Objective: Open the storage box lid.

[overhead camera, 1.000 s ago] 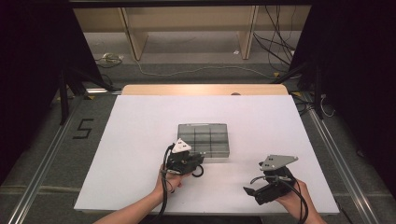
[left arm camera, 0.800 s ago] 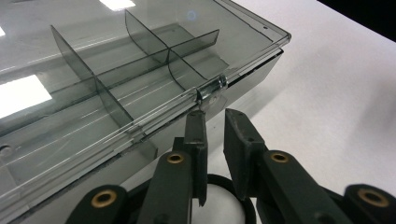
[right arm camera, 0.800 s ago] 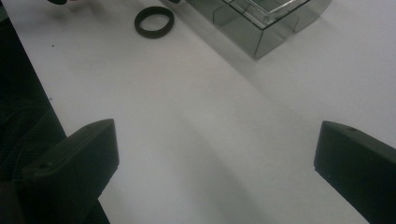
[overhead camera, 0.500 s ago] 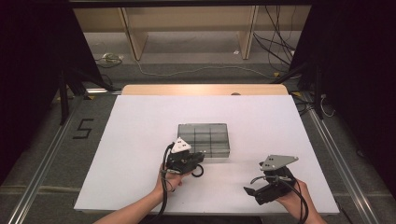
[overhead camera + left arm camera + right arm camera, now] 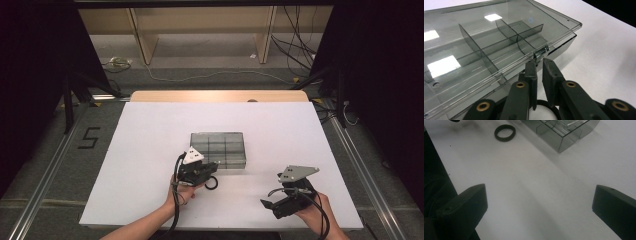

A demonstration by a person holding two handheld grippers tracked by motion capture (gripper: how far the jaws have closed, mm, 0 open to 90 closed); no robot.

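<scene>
A clear smoky plastic box [image 5: 218, 149] with inner dividers and its lid down lies mid-table. My left gripper [image 5: 214, 166] sits at its near edge. In the left gripper view [image 5: 539, 62] the jaws have just been closing; a thin slit remains between them and nothing shows in it. Their tips stand just below the box's small metal latch [image 5: 541, 51]. A black ring [image 5: 211, 183] lies on the table under that gripper. My right gripper [image 5: 270, 208] rests near the front right, jaws wide open [image 5: 539, 202] over bare table, pointing towards the ring [image 5: 504, 133] and the box corner [image 5: 564, 135].
The white table top [image 5: 150, 150] ends in a wooden strip [image 5: 220, 96] at the far edge. Cables trail from both grippers towards the person's forearms. The floor beyond holds cables and furniture legs.
</scene>
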